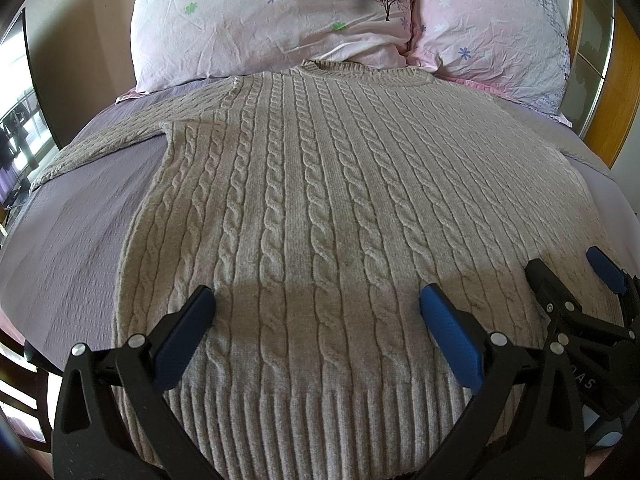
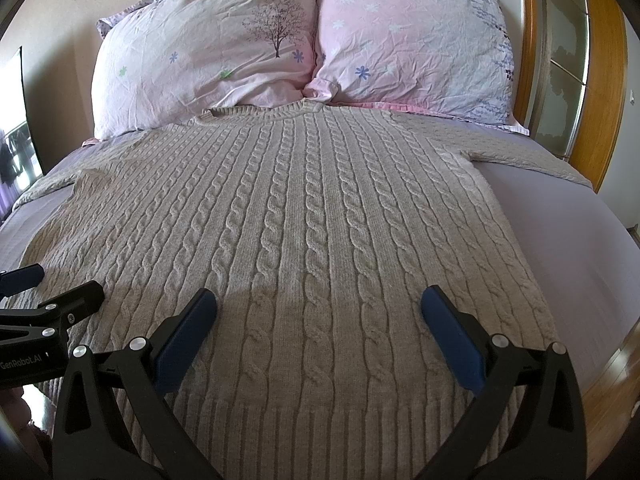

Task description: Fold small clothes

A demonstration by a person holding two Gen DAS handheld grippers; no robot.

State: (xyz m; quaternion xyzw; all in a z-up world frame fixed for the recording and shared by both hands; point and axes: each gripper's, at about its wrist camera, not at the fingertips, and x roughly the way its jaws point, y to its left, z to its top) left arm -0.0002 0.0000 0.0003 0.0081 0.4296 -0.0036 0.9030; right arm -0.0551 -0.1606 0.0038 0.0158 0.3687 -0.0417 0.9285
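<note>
Lying flat on lilac sheet (image 1: 80, 216): beige cable-knit sweater (image 1: 320, 200); L tongs (image 1: 316, 300) & R tongs (image 2: 318, 300) both spread wide.

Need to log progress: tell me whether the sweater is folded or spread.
Spread. The sweater lies flat on the bed, collar by the pillows, both sleeves out sideways, hem unturned; no fold shows. Both tongs are open above the hem.

Grey cable-knit sweater (image 2: 320, 208) flat on bed (image 2: 560, 216), right tool (image 2: 320, 312) spread above hem

Black tool (image 1: 316, 304) arms, blue pads (image 1: 182, 344), silver screws, "GenRobot.AI" marking
</note>
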